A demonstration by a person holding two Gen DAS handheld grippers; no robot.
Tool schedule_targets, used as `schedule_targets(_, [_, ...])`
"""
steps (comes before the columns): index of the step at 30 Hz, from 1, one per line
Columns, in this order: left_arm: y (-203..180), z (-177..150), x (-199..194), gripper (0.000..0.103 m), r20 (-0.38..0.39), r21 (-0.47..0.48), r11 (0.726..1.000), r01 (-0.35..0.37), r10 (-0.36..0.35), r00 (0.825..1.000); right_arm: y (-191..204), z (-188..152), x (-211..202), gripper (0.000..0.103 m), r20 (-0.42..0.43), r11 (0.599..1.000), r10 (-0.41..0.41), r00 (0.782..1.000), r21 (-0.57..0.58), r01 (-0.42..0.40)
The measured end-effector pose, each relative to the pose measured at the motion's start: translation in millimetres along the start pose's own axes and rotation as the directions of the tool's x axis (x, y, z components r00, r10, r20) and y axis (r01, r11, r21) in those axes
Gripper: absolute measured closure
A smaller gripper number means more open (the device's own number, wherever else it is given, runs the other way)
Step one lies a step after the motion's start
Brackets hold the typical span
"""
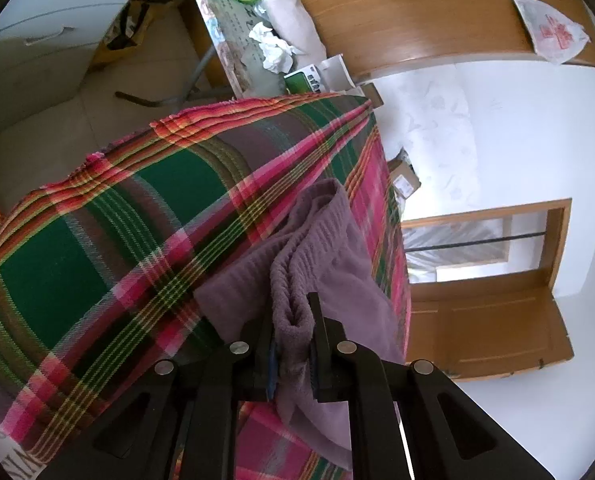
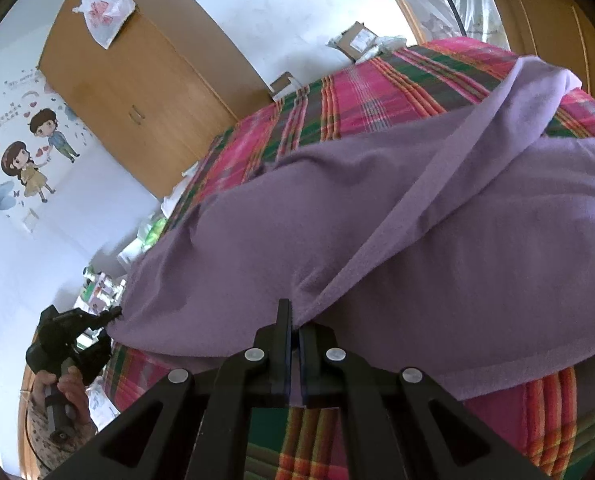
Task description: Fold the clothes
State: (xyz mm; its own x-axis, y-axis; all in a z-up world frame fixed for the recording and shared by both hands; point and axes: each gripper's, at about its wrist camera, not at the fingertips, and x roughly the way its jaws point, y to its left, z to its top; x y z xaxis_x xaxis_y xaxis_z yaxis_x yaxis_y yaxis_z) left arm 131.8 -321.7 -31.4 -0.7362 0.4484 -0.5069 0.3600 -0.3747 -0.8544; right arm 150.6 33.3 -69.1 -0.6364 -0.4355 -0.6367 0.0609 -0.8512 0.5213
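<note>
garment: purple garment (image 2: 397,232) draped on plaid bedspread (image 1: 97,240)
left gripper (image 1: 293,312): clamped on bunched ribbed edge (fabric fills the jaws)
right gripper (image 2: 295,320): pinched tight on hem, cloth fanning ahead

Purple fleece garment (image 2: 377,220), draped over bed

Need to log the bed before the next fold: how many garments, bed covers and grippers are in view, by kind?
Purple garment: 1
Plaid bed cover: 1
Grippers: 2, left gripper and right gripper, both clamped on the garment
Total: 4
</note>
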Motion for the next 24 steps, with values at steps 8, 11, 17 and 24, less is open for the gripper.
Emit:
schedule_targets(8, [7.0, -1.6, 4.0, 0.091, -0.007, -0.006, 1.000, -0.011, 0.011, 1.000, -6.1, -5.9, 10.5, 0.100, -0.050, 1.000, -0.020, 0.999, 0.011, 0.021])
schedule_targets(11, [7.2, -1.0, 4.1, 0.089, -0.012, 0.000, 1.000, -0.012, 0.012, 1.000, -6.1, -6.3, 9.9, 0.100, -0.056, 1.000, -0.025, 0.998, -0.003, 0.025])
schedule_targets(17, [6.3, -0.9, 2.8, 0.089, -0.020, 0.009, 1.000, -0.020, 0.020, 1.000, -4.5, -6.6, 7.5, 0.099, -0.062, 0.999, -0.034, 0.997, -0.036, 0.032])
schedule_targets(24, [2.0, -3.6, -4.7, 0.089, -0.016, 0.058, 0.997, -0.049, 0.050, 0.999, -3.7, -6.1, 6.2, 0.098, -0.079, 0.998, -0.030, 0.996, -0.060, 0.025])
